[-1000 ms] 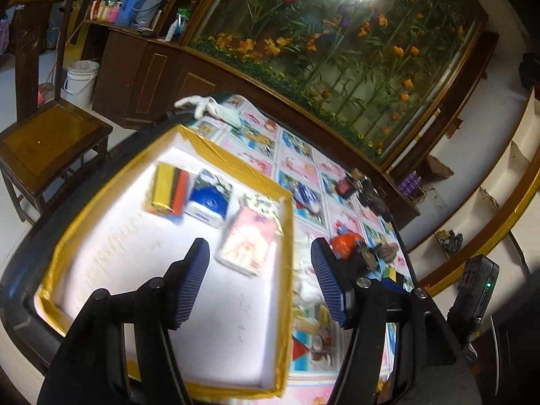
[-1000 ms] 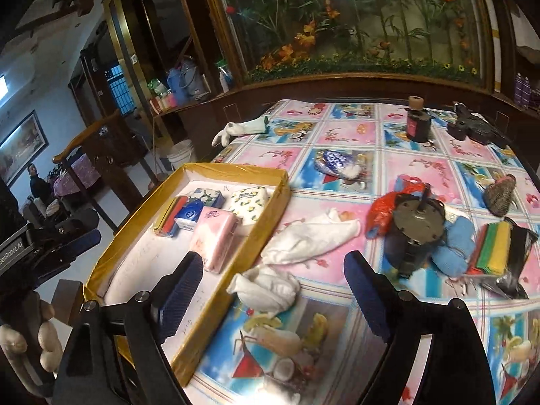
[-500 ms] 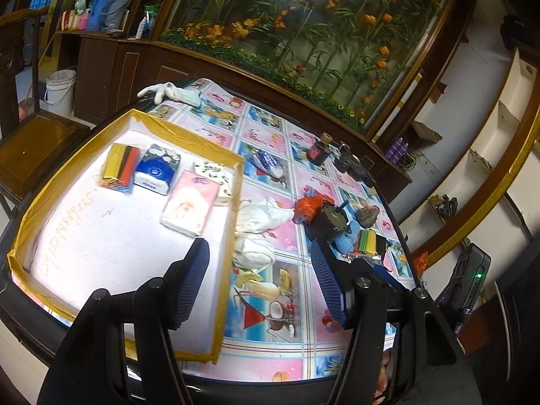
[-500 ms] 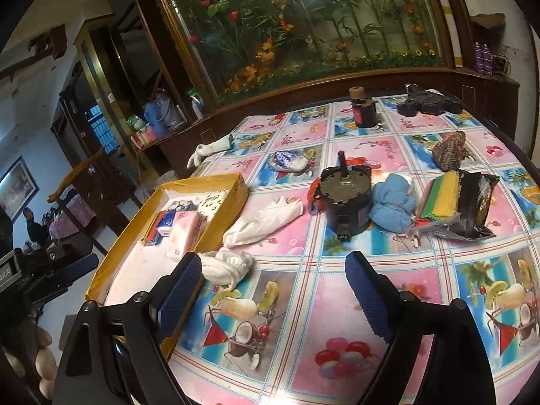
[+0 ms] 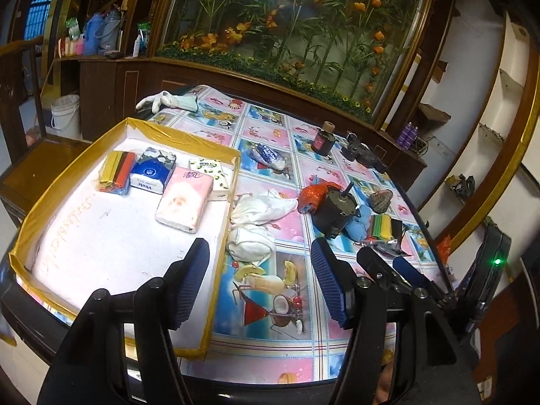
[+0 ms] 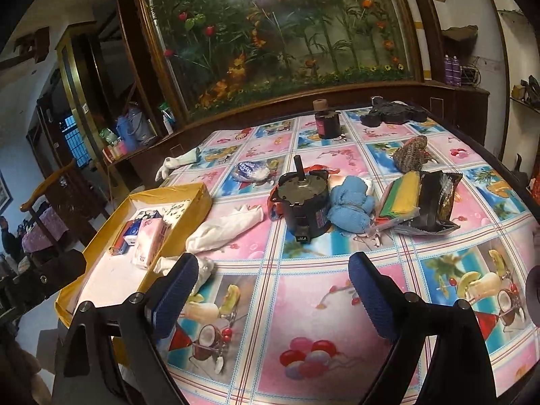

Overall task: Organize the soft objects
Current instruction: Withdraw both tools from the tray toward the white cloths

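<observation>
The gold-edged tray [image 5: 233, 182] holds three tissue packs [image 5: 184, 199] and a striped cloth pad [image 5: 116, 172]. Just beside it on the tablecloth lie two crumpled white cloths [image 5: 251, 243]. The left gripper [image 5: 260, 283] is open and empty; the right gripper [image 6: 273, 297], its jaws just widening, holds nothing.

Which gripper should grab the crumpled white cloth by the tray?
Probably the left gripper: it is open, with the crumpled white cloth just ahead between its fingers. The right gripper points past it.

Home living room, wooden chair [image 5: 23, 77], big framed flower panel [image 6: 280, 30], round table with cartoon oilcloth [image 6: 303, 303], thermos flasks [image 5: 101, 32]
</observation>
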Available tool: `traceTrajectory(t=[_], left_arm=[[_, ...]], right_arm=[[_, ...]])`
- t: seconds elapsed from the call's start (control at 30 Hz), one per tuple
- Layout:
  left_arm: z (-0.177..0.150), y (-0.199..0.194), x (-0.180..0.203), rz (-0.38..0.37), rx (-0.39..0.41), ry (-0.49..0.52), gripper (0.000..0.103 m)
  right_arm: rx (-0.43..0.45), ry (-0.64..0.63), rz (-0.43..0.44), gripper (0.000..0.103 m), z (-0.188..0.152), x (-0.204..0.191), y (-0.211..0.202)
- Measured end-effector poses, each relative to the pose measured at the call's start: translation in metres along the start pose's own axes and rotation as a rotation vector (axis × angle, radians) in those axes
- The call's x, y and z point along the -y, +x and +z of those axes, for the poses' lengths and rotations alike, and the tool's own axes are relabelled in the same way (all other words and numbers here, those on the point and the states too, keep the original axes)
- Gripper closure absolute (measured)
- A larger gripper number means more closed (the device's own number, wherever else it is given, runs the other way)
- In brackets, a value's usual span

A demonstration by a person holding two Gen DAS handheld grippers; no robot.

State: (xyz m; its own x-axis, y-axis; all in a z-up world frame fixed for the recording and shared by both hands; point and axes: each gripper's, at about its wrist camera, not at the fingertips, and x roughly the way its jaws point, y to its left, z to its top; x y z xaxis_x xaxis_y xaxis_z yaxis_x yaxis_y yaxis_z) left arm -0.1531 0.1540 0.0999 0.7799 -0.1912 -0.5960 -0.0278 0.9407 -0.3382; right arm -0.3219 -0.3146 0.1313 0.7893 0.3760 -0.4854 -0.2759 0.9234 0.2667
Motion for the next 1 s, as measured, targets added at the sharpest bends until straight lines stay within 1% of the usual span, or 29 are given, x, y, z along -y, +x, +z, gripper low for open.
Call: traceTrajectory(t=[0.13,0.23,0.33,0.57,0.77,0.9,1.0], left_arm=[[-0.003,0.005,-0.008,-0.013,-0.035,-0.053,0.042],[-0.007,0.010,-0.003,-0.017,-0.051,-0.050,0.042],[-0.010,0.014,0.004,-0.029,-0.065,-0.038,0.042],[-0.011,0.014,0.009,-0.038,-0.065,-0.027,0.042],[-0.012,0.017,0.006,-0.040,-0.087,-0.040,0.042],[-0.007,0.013,0.006,-0.045,-0.073,-0.033,0.042],[-0.005,0.008,0.006,-0.058,-0.060,-0.046,0.042]], right_arm=[[-0.013,0.009,-0.017,0.011,-0.004,0.010,0.007],[-0.055,0.044,-0.006,0.011,-0.006,0.018,0.017],[-0.055,0.051,-0.002,0.011,-0.005,0.019,0.018],[-0.053,0.054,0.001,0.011,-0.004,0.020,0.019],[-0.054,0.042,0.002,0.011,-0.007,0.018,0.019],[-0.047,0.036,-0.003,0.011,-0.007,0.017,0.019],[-0.061,0.022,-0.008,0.011,-0.008,0.014,0.022]])
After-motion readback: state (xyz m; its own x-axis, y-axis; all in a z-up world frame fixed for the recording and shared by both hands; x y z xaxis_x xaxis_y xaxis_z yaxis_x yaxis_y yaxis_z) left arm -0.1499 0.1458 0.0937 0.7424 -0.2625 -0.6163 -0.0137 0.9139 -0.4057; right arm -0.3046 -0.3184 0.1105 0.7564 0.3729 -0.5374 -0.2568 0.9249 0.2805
